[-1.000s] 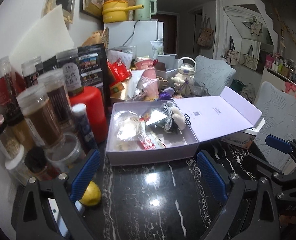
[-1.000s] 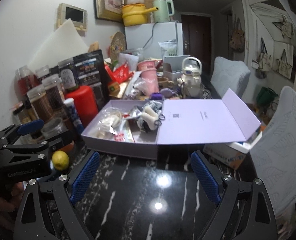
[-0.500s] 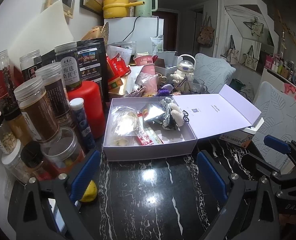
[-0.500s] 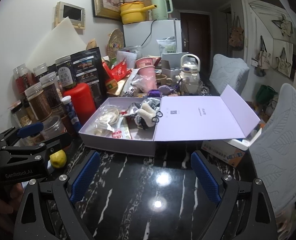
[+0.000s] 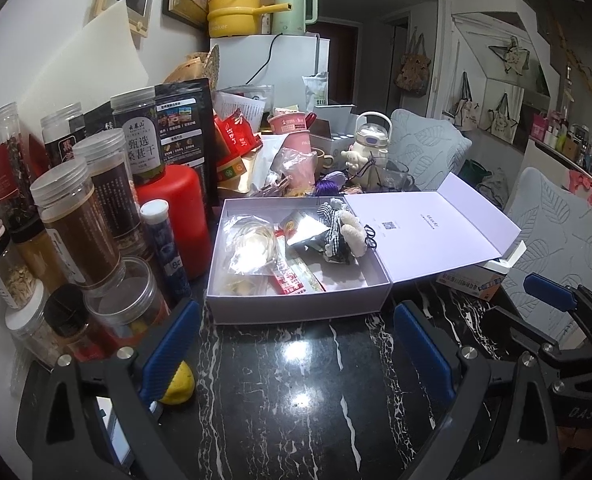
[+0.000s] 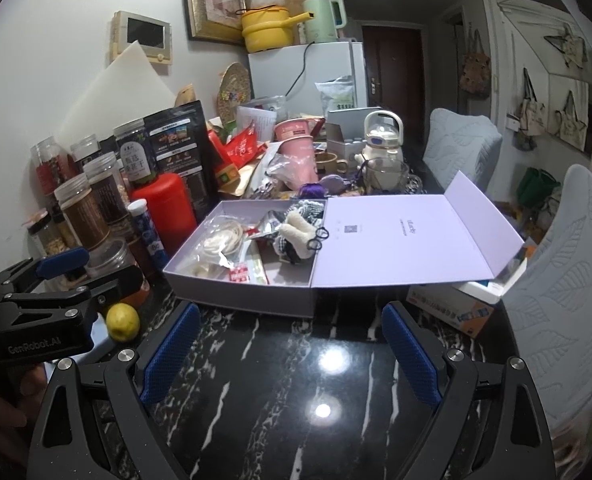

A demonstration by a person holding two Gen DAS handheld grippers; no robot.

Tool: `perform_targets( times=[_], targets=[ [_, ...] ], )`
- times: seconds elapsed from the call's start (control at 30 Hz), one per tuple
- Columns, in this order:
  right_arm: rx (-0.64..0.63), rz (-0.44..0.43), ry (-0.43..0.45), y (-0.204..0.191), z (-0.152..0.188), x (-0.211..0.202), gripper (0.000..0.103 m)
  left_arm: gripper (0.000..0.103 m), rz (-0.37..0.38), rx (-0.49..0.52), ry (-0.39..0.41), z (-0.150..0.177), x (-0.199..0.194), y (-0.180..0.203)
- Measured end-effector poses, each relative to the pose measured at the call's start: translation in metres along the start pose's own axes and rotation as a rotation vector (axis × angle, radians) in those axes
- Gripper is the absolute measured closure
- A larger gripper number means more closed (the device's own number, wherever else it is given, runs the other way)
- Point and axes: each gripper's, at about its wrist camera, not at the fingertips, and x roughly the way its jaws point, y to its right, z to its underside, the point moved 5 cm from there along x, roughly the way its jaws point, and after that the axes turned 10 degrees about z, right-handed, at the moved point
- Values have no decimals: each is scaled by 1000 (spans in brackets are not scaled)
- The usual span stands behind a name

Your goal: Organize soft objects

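Note:
An open lavender box [image 5: 296, 312] [image 6: 240, 292] sits on the black marble table, its lid [image 5: 428, 232] [image 6: 408, 240] folded out to the right. Inside lie a small plush toy [image 5: 342, 230] [image 6: 298, 234] in a checked outfit with tiny glasses, a clear bag [image 5: 252, 244] [image 6: 220, 240] and red packets [image 5: 292, 278]. My left gripper [image 5: 296, 350] is open and empty, short of the box front. My right gripper [image 6: 290, 354] is open and empty, also short of the box. The left gripper also shows in the right wrist view [image 6: 62, 268].
Several spice jars [image 5: 76, 220], a red canister [image 5: 176, 216] and a blue tube [image 5: 164, 248] crowd the left. A lemon [image 5: 178, 386] [image 6: 122, 322] lies by the left gripper. Cups, bags and a white kettle toy [image 5: 370, 140] pile behind the box. A small carton [image 6: 452, 310] sits at right.
Both grippers have drawn back and risen a little, so the box sits farther off and lower in the view. Both stay open. Nothing in the box has moved.

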Motion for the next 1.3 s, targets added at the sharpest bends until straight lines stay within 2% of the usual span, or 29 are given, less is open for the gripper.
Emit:
perform_targets(
  times=[1.3],
  targets=[
    [-2, 5, -7, 7, 1, 2, 9, 4, 3, 2, -26, 1, 8, 9]
  ],
)
